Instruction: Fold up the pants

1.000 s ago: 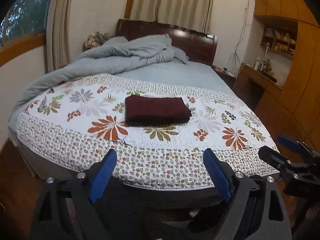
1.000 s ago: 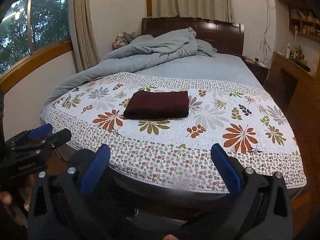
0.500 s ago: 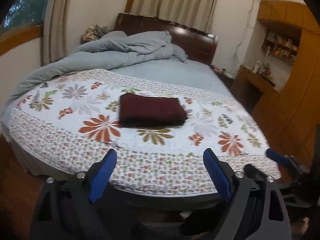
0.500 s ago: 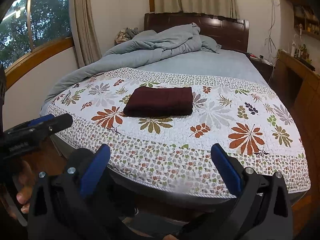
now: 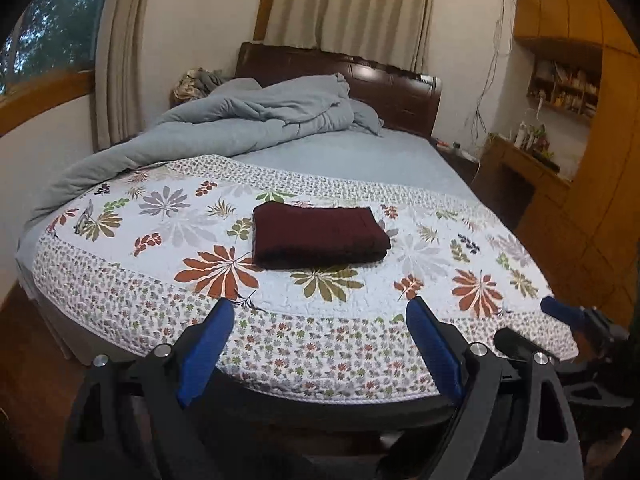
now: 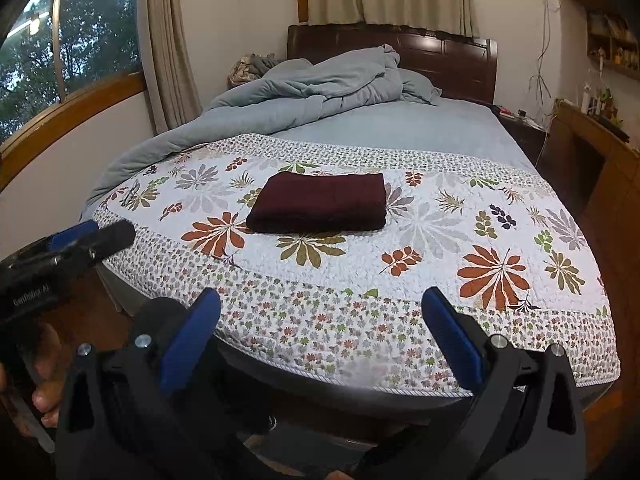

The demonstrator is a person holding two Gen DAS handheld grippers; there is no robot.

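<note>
Dark maroon pants (image 5: 318, 236) (image 6: 320, 203) lie folded into a neat rectangle in the middle of the floral quilt (image 5: 120, 280) (image 6: 500, 220) on the bed. Off the foot of the bed, well short of the pants, my left gripper (image 5: 320, 332) is open with nothing between its blue pads. My right gripper (image 6: 320, 324) is open and empty too, equally far back. Each gripper shows at the edge of the other's view: the right one (image 5: 576, 320) at the right, the left one (image 6: 80, 240) at the left with a hand under it.
A rumpled grey-blue duvet (image 5: 248, 124) is piled at the head of the bed against a dark wooden headboard (image 6: 440, 56). A window (image 6: 60, 48) and curtains line the left wall. Wooden desk and shelves (image 5: 560, 92) stand to the right. Wooden floor surrounds the bed.
Both grippers stayed open and drifted slightly, the views shifting a little. The folded pants have not moved.
</note>
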